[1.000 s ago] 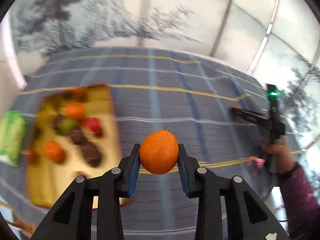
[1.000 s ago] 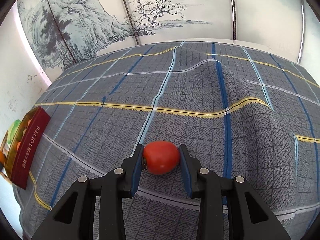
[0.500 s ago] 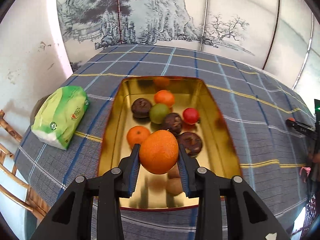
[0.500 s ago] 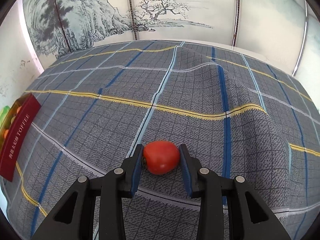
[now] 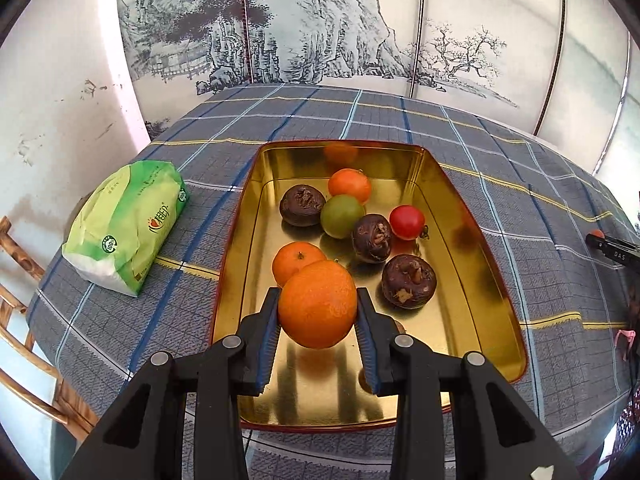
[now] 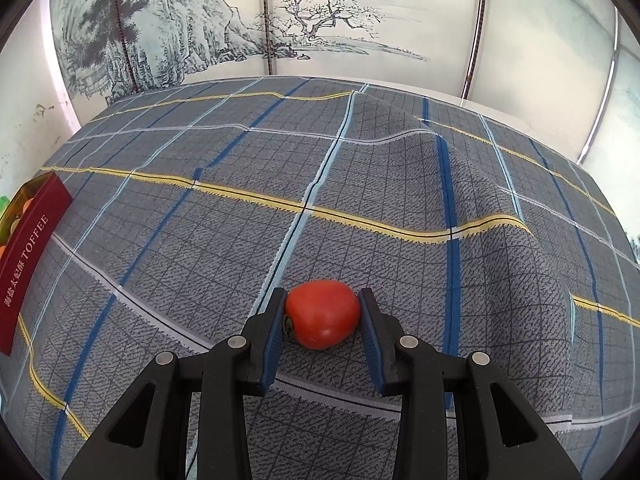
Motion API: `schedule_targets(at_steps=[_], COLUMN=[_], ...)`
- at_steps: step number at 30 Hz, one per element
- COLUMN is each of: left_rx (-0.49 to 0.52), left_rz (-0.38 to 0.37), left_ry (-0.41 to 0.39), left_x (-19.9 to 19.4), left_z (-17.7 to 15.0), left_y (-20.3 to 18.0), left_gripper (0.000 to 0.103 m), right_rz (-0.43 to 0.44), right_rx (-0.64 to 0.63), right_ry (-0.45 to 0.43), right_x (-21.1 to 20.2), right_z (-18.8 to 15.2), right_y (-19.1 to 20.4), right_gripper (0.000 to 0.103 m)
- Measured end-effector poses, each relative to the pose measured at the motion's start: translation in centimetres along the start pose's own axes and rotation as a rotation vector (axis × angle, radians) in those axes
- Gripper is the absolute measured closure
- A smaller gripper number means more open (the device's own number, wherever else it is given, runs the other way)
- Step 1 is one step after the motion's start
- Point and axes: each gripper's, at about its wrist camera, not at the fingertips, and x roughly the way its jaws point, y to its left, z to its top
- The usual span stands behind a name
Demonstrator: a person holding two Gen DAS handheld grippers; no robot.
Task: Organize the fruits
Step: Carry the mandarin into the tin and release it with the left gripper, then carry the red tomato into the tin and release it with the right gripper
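Gripping one large orange [image 5: 317, 304], pebbly-skinned and bright, between both pads of the left claw [image 5: 318, 320], held above the near half of a gold tin tray [image 5: 488, 280]. Counted ahead of that claw inside the tray: two smaller oranges, one [image 5: 298, 262] just beyond the held fruit and one [image 5: 349, 186] farther off; three dark brown wrinkled fruits [image 5: 408, 286]; one green round fruit [image 5: 342, 216]; one small red tomato [image 5: 407, 222] ahead and to the right. Partly hidden beneath the claw, one or two pale brown things, too covered to tell. Lying off to the claw's left on the checked cloth [image 5: 520, 168] of the worktop, one green and white packet [image 5: 128, 224].

Closed on one red tomato [image 6: 323, 314] with the right claw [image 6: 323, 316], pads pressing both sides, glossy skin, dark stem end against the left pad, fruit low over or resting on the rumpled cloth, cannot tell which. Far to that claw's left, the tray's red side [image 6: 28, 256] lettered TOFFEE.
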Motion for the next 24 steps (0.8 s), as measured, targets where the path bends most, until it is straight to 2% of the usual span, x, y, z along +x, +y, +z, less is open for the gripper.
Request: schedule_targets(at_steps=[9,13,19,21,24], left_rx=[0.004,0.002,0.000,-0.013,-0.031], left_rz=[0.004,0.004,-0.001,0.000,0.008], left_ry=[0.006,-0.029,-0.104,-0.126,-0.151], left_x=[0.7,0.0,-1.9,-2.7,-4.0], left_z=[-0.3,-0.2,-0.2,-0.4,-0.7], left_y=[0.7,0.5,0.6,0.8,0.9], left_gripper=[0.070,0.070,0.052,0.039,0.034], right_rz=[-0.005,0.017,0.063,0.089,0.121], right_rx=[0.000,0.005,0.023,0.014,-0.006], right_ry=[0.013,0.021,0.007,-0.004,-0.025], right_x=[-0.1,-0.4,-1.7,-2.5,-3.8], right_z=[-0.1,-0.3,-0.4,-0.2,0.4], right_y=[0.3,0.7,1.9,2.9,4.7], right_gripper=[0.066,0.066,0.066,0.066,0.066])
